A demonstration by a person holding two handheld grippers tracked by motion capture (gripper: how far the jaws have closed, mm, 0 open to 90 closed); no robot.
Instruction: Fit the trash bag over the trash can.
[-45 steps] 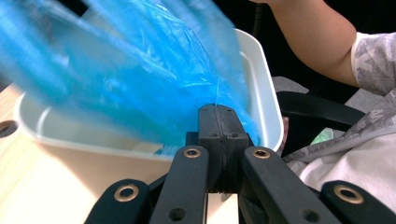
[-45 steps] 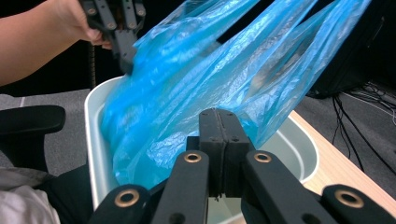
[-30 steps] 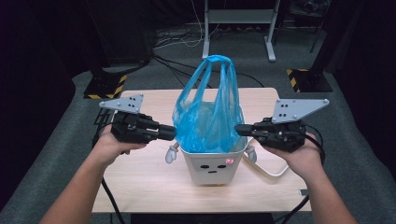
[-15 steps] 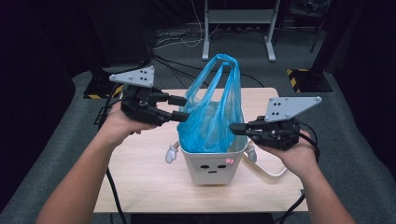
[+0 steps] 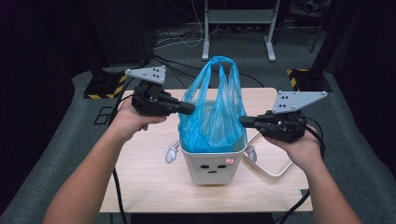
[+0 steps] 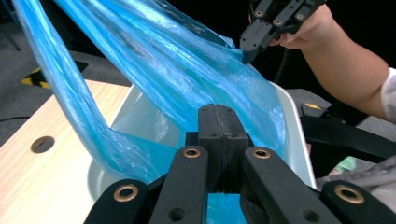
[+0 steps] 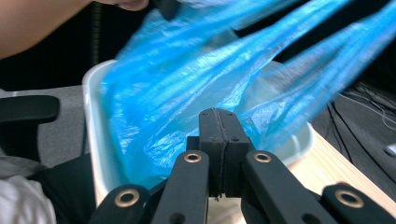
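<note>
A thin blue plastic bag (image 5: 214, 116) stands half inside a white plastic bin with a cartoon face (image 5: 213, 169), near the middle of the pale wooden table (image 5: 140, 182), its handles rising upright. The left gripper (image 5: 189, 108) has just been closing and now pinches the bag's left side. The right gripper (image 5: 243, 122) has its jaws clamped together on the bag's right side.

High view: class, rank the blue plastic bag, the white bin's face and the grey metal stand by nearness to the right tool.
1. Blue plastic bag, just left of the right tool, whose shut tip meets its side.
2. White bin's face, below and left, toward the table's near edge.
3. Grey metal stand, far back on the floor.
</note>
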